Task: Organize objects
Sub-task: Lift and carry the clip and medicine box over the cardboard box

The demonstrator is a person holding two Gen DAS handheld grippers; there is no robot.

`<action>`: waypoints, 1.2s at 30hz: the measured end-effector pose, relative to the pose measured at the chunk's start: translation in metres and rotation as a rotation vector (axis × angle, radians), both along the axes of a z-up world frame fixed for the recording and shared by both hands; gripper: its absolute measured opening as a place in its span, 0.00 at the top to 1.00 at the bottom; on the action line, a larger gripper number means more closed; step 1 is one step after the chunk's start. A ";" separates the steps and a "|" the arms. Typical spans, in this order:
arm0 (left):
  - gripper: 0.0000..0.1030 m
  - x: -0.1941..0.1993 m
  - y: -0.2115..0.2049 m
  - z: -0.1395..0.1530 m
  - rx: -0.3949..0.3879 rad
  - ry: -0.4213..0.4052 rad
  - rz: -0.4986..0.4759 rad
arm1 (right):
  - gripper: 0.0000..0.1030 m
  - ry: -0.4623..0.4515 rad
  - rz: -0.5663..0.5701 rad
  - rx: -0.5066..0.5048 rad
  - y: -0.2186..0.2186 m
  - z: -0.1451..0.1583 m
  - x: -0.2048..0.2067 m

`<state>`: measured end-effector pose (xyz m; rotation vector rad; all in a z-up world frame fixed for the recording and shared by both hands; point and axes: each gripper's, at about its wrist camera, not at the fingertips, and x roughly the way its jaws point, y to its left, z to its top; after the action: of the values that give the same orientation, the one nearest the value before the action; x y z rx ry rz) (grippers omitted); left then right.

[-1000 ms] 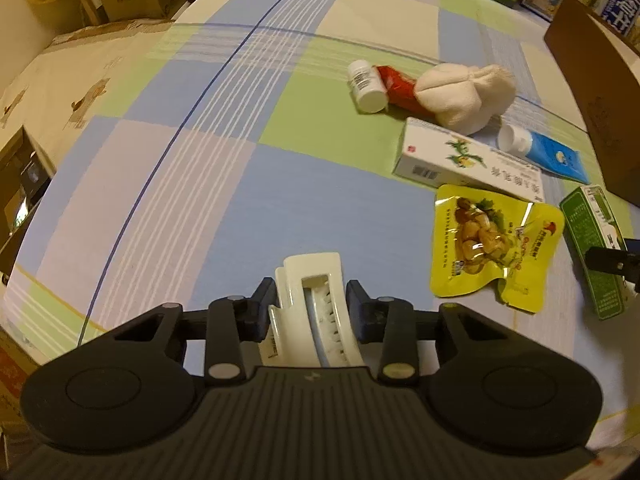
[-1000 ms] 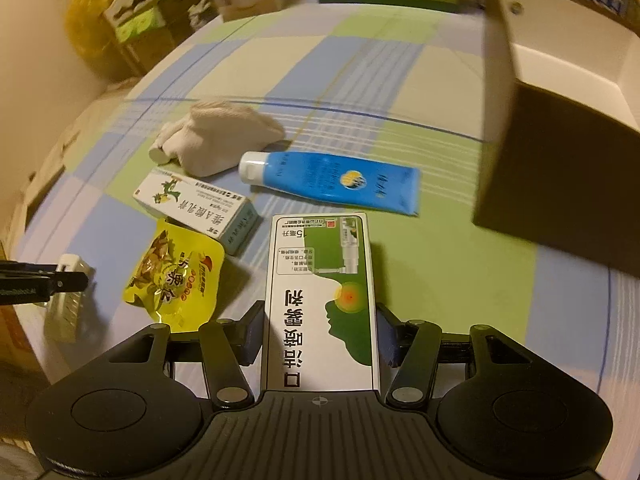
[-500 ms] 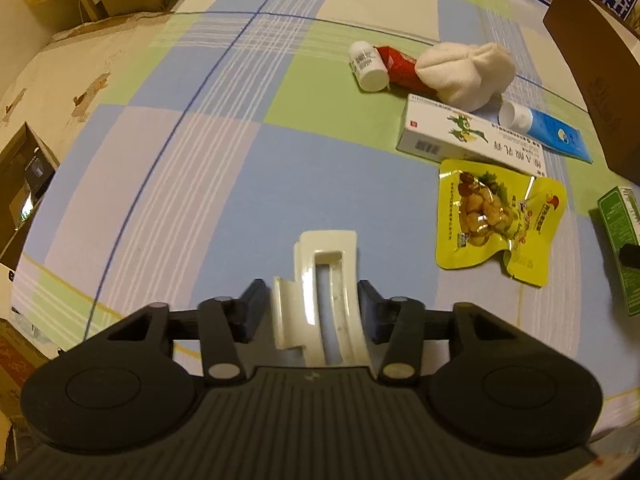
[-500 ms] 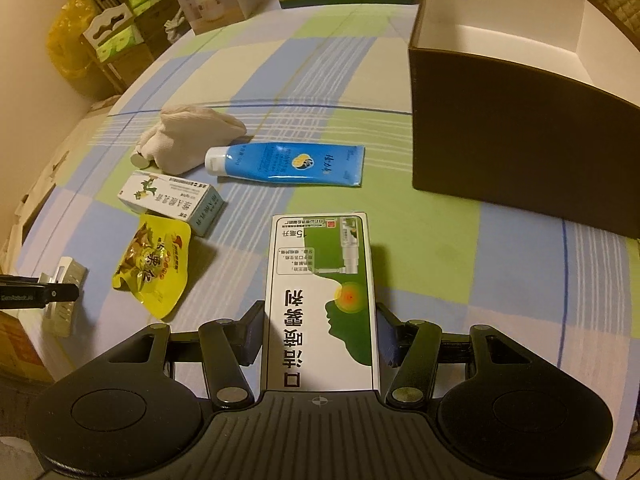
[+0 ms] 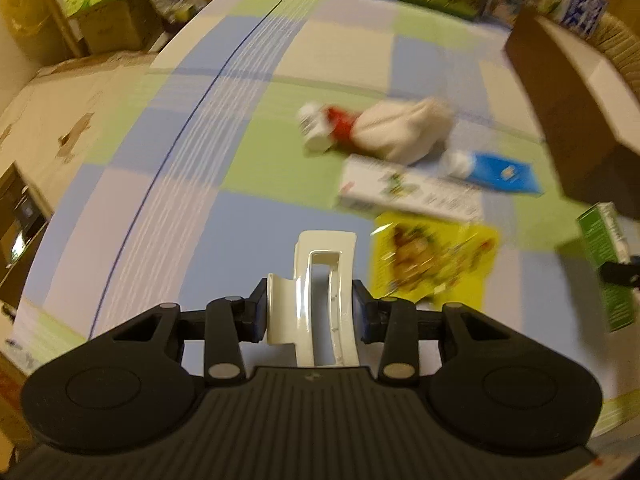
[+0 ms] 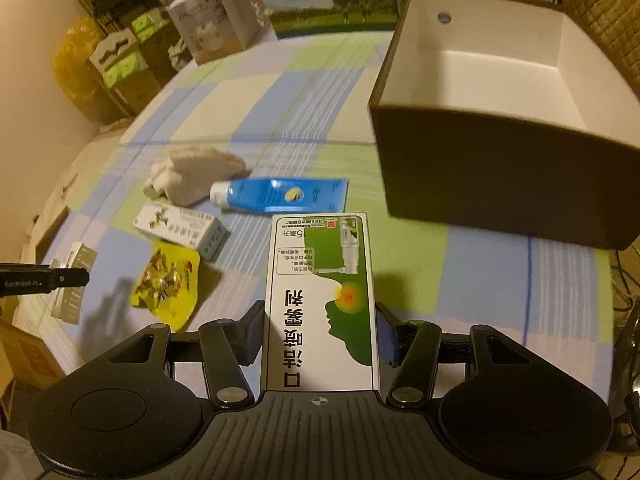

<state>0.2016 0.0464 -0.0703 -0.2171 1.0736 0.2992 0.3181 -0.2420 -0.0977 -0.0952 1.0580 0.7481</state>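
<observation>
My left gripper (image 5: 312, 314) is shut on a white hair clip (image 5: 320, 280) and holds it above the checked cloth. My right gripper (image 6: 320, 332) is shut on a green and white medicine box (image 6: 320, 300), lifted above the table; that box also shows at the right edge of the left wrist view (image 5: 608, 260). A dark brown open box (image 6: 500, 168) with a white inside stands ahead to the right. The left gripper's finger and clip show at the left of the right wrist view (image 6: 68, 280).
On the cloth lie a blue tube (image 6: 280, 196), a white medicine carton (image 6: 180, 232), a yellow snack pouch (image 6: 168, 284), a cream cloth bundle (image 6: 200, 172) and a red tube with white cap (image 5: 324, 130). Cartons and boxes (image 6: 224, 24) stand beyond the table's far edge.
Both grippers have risen and tilted up with their loads. The brown box's inside now shows in the right wrist view. The left wrist view has swung, blurred by motion.
</observation>
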 end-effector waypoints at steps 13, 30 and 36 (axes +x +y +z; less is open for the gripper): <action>0.66 0.094 -0.098 0.059 -0.075 -0.170 -0.247 | 0.49 -0.138 -0.112 0.095 -0.056 0.072 0.049; 0.66 0.264 -0.245 0.068 -0.101 -0.194 -0.477 | 0.49 -0.206 -0.195 -0.009 -0.082 0.062 0.182; 0.65 0.305 -0.261 0.042 -0.065 -0.117 -0.486 | 0.49 -0.188 -0.175 -0.068 -0.078 0.040 0.209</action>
<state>0.5068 -0.2144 -0.0278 -0.0265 0.9866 -0.1833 0.5271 -0.3204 -0.0574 -0.1272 0.8993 0.5336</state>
